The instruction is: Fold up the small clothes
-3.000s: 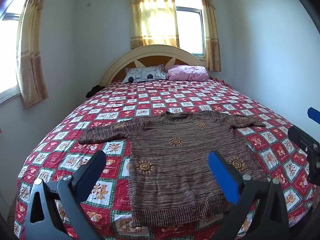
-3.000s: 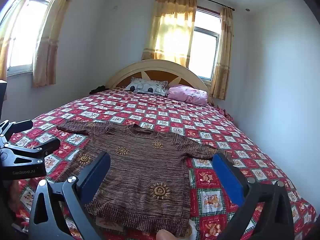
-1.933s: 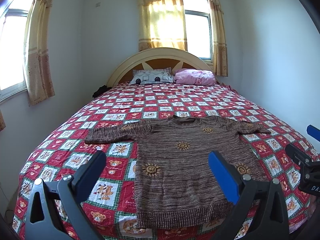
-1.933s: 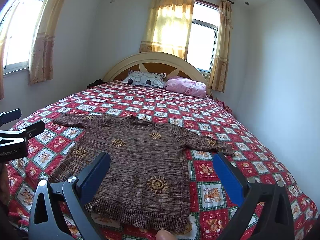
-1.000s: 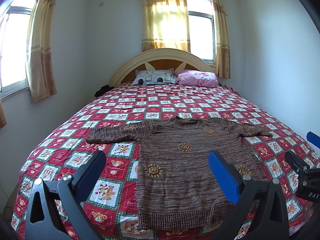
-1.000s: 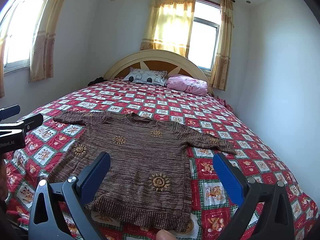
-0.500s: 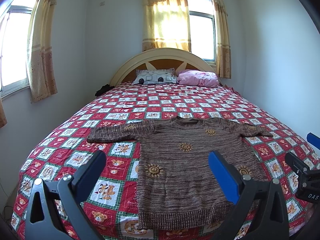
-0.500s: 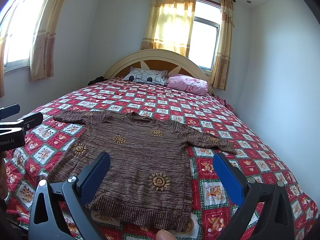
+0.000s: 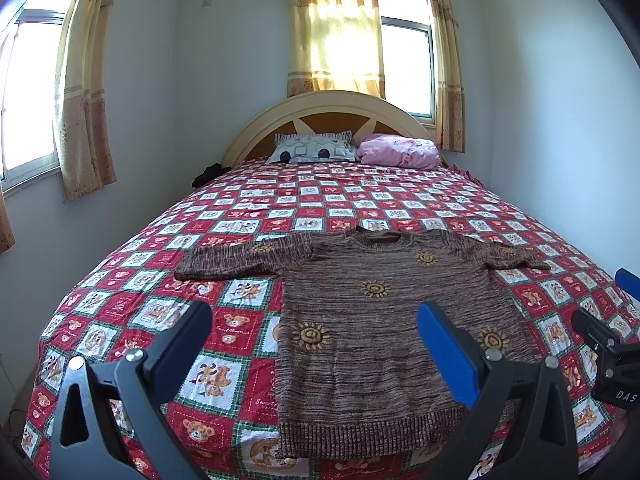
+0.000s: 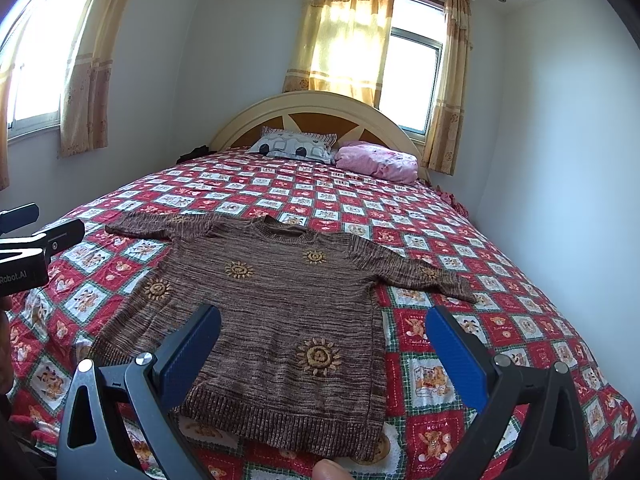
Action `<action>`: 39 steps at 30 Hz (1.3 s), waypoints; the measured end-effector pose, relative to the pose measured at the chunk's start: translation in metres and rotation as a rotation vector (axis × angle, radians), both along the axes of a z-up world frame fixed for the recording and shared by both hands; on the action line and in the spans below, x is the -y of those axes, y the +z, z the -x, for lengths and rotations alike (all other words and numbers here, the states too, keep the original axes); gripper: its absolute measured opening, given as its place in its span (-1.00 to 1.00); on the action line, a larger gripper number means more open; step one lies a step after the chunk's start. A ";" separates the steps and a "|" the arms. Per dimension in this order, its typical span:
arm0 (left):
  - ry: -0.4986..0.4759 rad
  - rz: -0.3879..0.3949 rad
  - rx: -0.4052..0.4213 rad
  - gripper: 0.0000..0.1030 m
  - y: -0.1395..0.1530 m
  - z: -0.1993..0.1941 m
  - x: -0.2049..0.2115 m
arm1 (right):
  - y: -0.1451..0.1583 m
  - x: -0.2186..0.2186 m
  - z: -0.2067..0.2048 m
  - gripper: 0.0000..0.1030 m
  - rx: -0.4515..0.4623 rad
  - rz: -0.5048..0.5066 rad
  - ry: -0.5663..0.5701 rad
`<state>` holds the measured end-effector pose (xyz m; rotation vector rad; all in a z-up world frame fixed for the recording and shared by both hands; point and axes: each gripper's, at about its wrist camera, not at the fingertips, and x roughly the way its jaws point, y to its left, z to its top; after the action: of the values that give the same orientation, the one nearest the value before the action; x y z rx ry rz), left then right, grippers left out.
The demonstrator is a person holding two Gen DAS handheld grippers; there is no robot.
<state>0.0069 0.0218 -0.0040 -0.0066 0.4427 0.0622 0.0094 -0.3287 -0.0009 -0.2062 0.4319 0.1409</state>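
Note:
A small brown knit sweater (image 9: 380, 320) with yellow sun motifs lies flat, front up, sleeves spread, on the red patchwork bedspread (image 9: 132, 312); its hem is at the near edge of the bed. It also shows in the right wrist view (image 10: 280, 304). My left gripper (image 9: 312, 332) is open and empty, held above the hem's left side. My right gripper (image 10: 324, 336) is open and empty, held above the hem's right side. Each gripper shows at the edge of the other's view: the right one (image 9: 608, 360), the left one (image 10: 28, 240).
Two pillows, a patterned one (image 9: 312, 150) and a pink one (image 9: 398, 152), lie against the curved headboard (image 9: 332, 100). A dark item (image 9: 208, 174) lies at the bed's far left edge. Walls stand close on both sides (image 10: 568, 160).
Both grippers have risen and drawn back slightly over three seconds, so the sweater sits a little lower in view. In the last half second almost nothing has moved. Both stay open.

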 end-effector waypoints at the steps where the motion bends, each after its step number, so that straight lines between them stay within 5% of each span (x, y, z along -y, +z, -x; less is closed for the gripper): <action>1: 0.000 0.000 -0.003 1.00 -0.001 -0.001 0.000 | -0.001 0.000 -0.001 0.98 -0.002 -0.001 0.000; 16: 0.019 -0.082 -0.118 1.00 -0.056 -0.056 -0.003 | -0.061 0.033 -0.059 0.97 -0.192 -0.047 -0.040; 22: 0.018 -0.130 -0.183 1.00 -0.081 -0.090 -0.013 | -0.084 0.071 -0.091 0.97 -0.301 -0.095 -0.087; 29: 0.088 -0.187 -0.158 1.00 -0.087 -0.135 -0.039 | -0.065 0.163 -0.151 0.96 -0.335 -0.220 -0.230; 39: 0.142 -0.191 -0.231 1.00 -0.112 -0.193 -0.060 | -0.079 0.257 -0.243 0.37 -0.403 -0.410 -0.417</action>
<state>0.1998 0.0817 -0.1162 0.1584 0.6652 0.2461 0.2528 -0.5853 -0.0796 0.3228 0.8241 -0.1433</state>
